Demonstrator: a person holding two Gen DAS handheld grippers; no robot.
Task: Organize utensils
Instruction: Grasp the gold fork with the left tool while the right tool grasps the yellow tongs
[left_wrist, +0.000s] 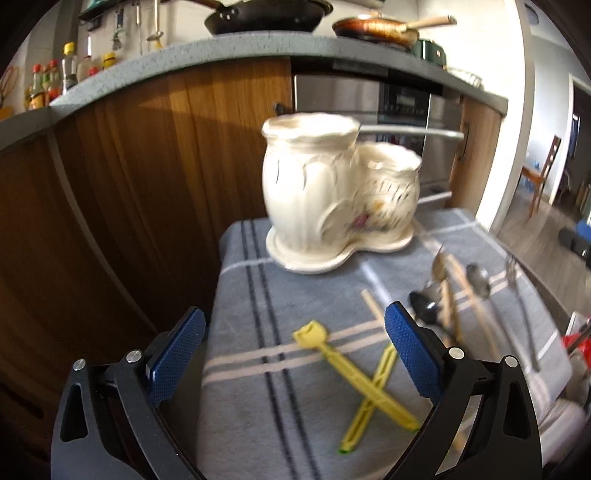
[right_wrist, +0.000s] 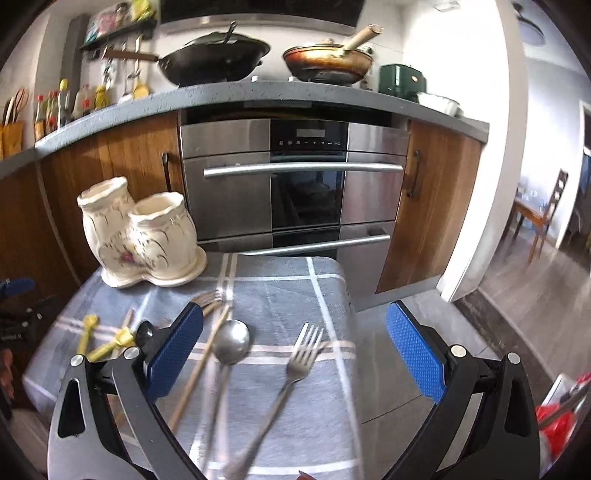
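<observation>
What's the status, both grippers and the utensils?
Left gripper open, empty. Right gripper open, empty. Fork, spoon loose on cloth; ceramic holder empty. Nothing blocking.

No readable text, brand or number anywhere. Only a row of small white control symbols on the black oven panel (right_wrist: 309, 142), too small to make out. Coloured labels on the sauce bottles (right_wrist: 55, 107) at far left on the counter, blurred and not legible. Faint white marks on a dark object (right_wrist: 11, 336) at the left edge, unreadable.
</observation>
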